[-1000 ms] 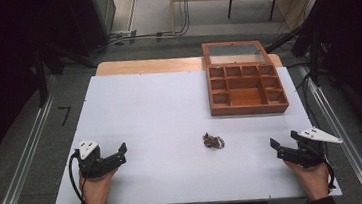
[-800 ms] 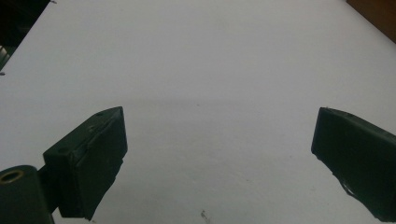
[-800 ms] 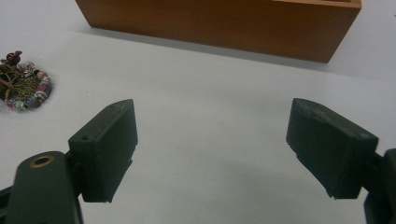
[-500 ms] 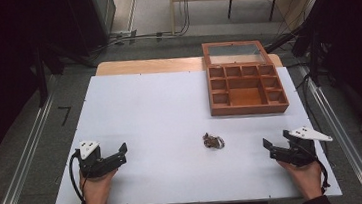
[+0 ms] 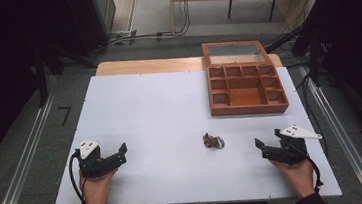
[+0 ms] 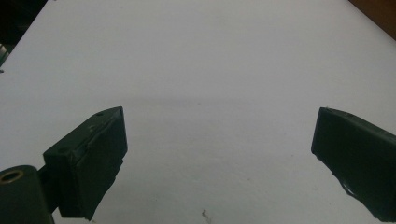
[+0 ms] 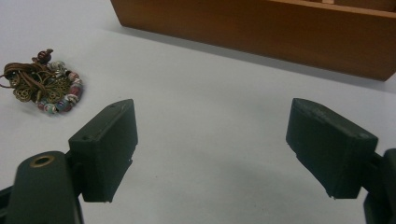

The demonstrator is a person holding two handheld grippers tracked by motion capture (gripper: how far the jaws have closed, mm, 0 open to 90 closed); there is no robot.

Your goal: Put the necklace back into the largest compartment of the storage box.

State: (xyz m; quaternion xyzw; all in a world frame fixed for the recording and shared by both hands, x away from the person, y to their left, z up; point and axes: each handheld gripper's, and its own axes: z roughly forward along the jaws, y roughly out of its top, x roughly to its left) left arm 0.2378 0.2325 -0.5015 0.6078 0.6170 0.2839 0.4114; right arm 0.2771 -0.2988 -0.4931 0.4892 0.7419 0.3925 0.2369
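High view: the beaded bracelet [image 5: 213, 140] lies untouched on the white table [image 5: 159, 109], between the left tool [image 5: 118, 153] and the right tool [image 5: 262, 146], nearer the right; the wooden compartment box [image 5: 245, 83] stands well apart, seemingly empty. Nothing is done yet.

Left gripper view: jaws wide apart, holding nothing.

Right gripper view: the right tool gapes empty; the bracelet is a tangled heap of coloured beads, brass charms and brown cord.

White table [image 5: 159, 109] with two things on it
Beaded bracelet [image 5: 213, 140] near the front edge; wooden compartment box [image 5: 244, 83] far right
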